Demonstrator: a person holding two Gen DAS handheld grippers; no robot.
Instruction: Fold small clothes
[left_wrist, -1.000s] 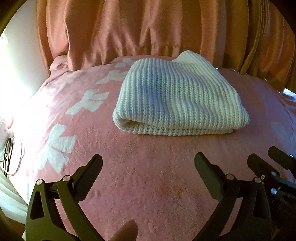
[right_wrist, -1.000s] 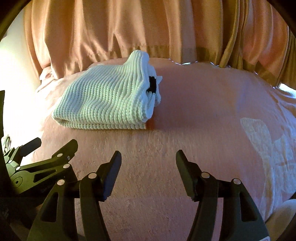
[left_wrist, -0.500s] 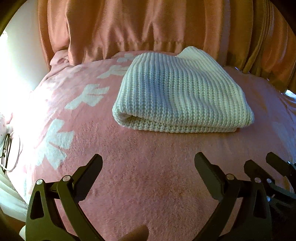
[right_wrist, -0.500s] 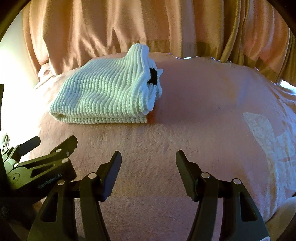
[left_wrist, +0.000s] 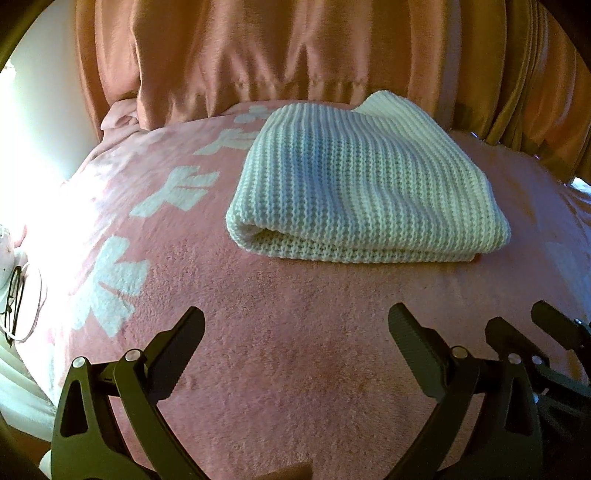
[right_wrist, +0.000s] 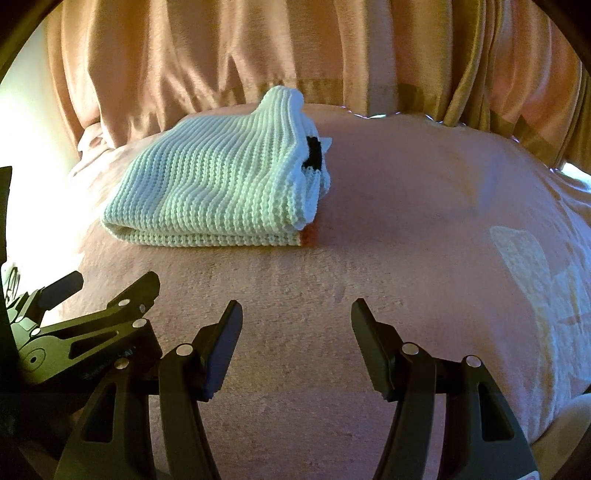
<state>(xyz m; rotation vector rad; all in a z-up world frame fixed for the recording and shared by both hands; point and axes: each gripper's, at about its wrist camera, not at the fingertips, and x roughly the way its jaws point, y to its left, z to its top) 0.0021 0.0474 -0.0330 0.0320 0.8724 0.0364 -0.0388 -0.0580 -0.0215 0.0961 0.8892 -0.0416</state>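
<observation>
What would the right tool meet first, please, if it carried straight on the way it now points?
Most likely the bare pink blanket. The right tool points down at the fleece, open and empty, and the folded white knit garment lies left of that line. Depth is hard to judge in this fisheye view.

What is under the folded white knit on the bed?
The white knit garment lies on the pink blanket, with a small orange patch showing at its right front corner. Whether that patch belongs to the garment or something underneath is hidden by the folds.
</observation>
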